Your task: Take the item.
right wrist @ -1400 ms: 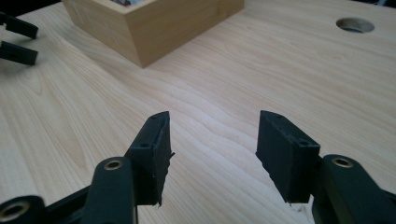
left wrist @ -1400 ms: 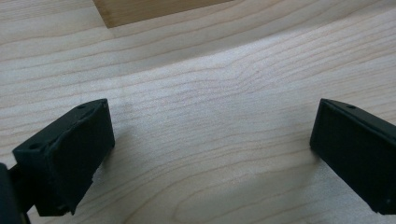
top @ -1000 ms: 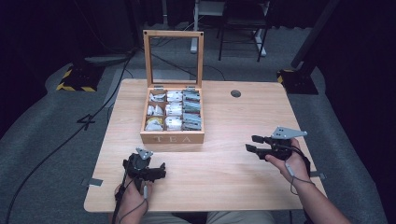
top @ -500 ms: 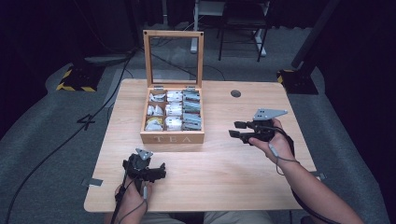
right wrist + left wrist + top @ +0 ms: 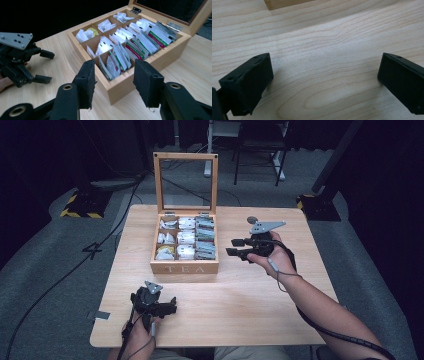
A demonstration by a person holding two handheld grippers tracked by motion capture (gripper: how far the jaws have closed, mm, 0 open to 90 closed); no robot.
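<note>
A wooden box marked TEA stands on the table with its glass lid upright. Its compartments hold several paper tea bags. My right gripper hovers open just right of the box, jaws pointing at it. In the right gripper view the open jaws frame the box's near wall and the green-and-white tea bags. My left gripper rests open near the table's front edge, empty, over bare wood. It also shows at the left of the right gripper view.
A small dark disc lies on the table behind the right gripper. Dark floor with cables surrounds the table. A yellow-and-black base sits at the back left, and chair legs stand behind. A grey patch lies by the front left corner.
My right gripper has moved left and away from the person, from the table's right edge to beside the tea box. The left gripper has stayed where it was.
</note>
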